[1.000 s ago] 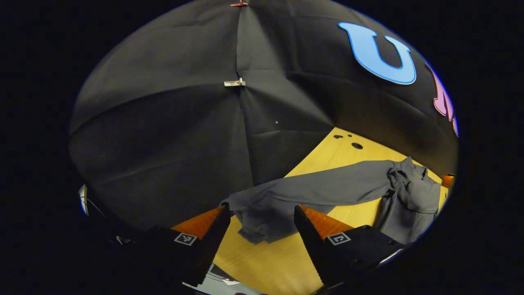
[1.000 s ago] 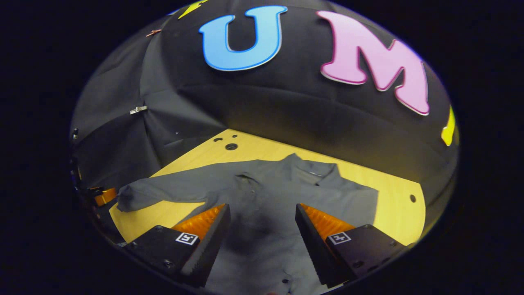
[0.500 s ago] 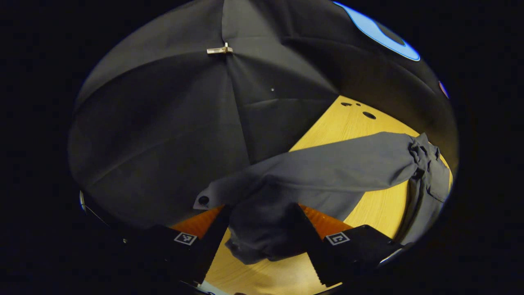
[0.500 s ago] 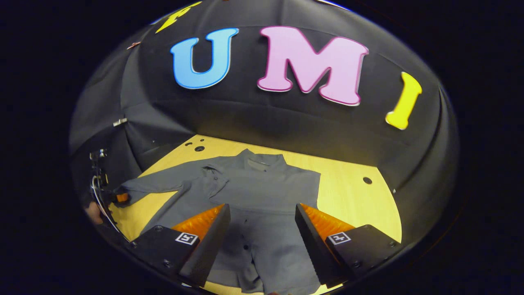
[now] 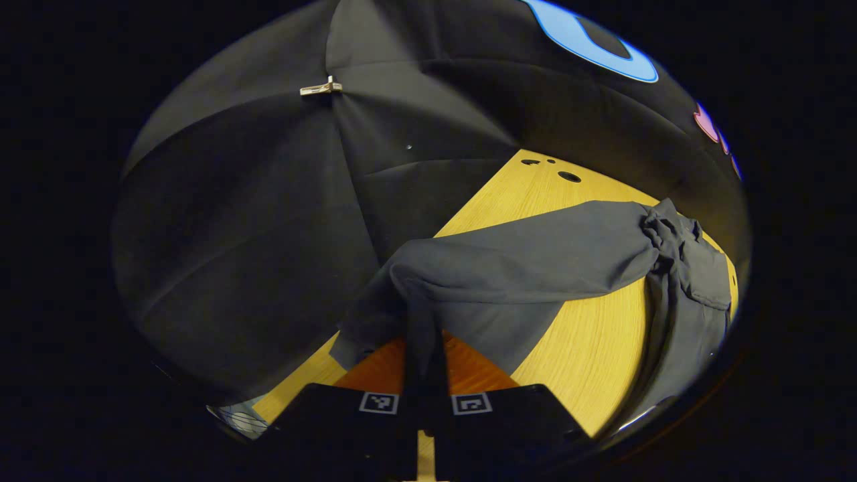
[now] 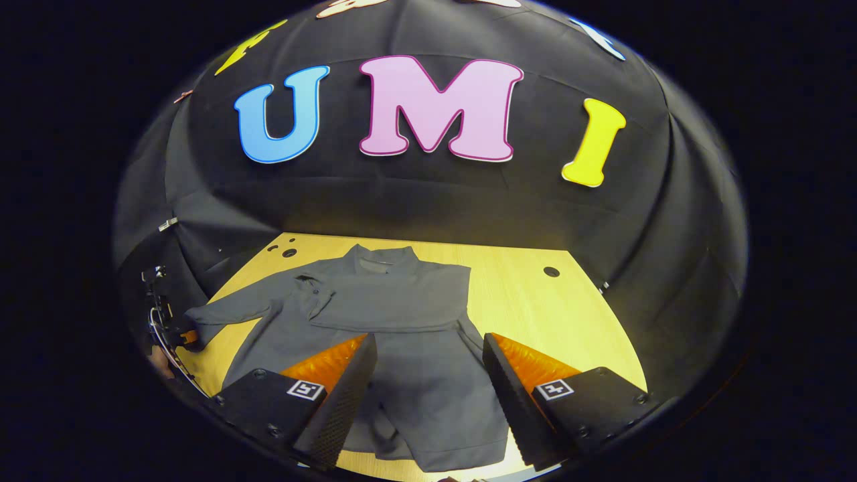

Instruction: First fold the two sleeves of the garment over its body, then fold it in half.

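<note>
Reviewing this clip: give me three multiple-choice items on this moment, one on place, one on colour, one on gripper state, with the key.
1. Where does the shirt lie?
A. on the wooden table
B. on a chair
C. on the floor

2. The shirt's colour?
A. red
B. grey
C. white

3. The left gripper is:
A. wide open
B. shut on the sleeve
C. holding a cup

Key: 1 A, the shirt is spread on the table. 2 B, the cloth is grey in both views. 3 B, both fingers pinch the sleeve end; the right gripper is open.
</note>
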Available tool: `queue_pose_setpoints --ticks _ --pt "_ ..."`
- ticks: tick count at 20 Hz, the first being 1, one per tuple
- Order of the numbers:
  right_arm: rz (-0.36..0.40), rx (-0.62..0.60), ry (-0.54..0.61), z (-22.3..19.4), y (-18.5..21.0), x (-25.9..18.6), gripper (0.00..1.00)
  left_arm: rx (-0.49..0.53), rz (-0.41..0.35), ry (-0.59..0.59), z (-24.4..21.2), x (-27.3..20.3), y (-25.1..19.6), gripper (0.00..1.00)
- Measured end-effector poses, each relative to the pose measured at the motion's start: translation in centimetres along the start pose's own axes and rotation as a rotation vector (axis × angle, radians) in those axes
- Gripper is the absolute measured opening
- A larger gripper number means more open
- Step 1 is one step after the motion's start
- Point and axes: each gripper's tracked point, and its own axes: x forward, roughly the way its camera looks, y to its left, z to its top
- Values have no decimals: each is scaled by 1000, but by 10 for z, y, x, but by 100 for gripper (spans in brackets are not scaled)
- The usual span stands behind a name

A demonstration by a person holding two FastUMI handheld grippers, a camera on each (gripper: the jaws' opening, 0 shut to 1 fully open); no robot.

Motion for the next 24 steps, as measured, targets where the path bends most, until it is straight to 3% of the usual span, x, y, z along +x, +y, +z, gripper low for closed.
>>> queue_pose_setpoints --ticks 1,6,10,12,18,24 --pt "-8 5 -6 0 -6 -2 98 -5 -8 9 2 -1 -2 5" --pt "-11 -9 3 -11 -25 6 98 -68 -35 -29 29 -24 -17 6" --pt "17 3 2 -12 -37 14 98 -107 -74 -111 82 -54 -52 5" --pt "18 3 -10 -10 -45 22 98 -79 -104 -149 111 -65 -77 6" --pt "-12 53 -18 -16 -79 33 98 -2 -255 -270 191 -97 -194 5" --pt "-56 110 1 -33 -120 38 98 96 -444 -296 201 -128 -345 5"
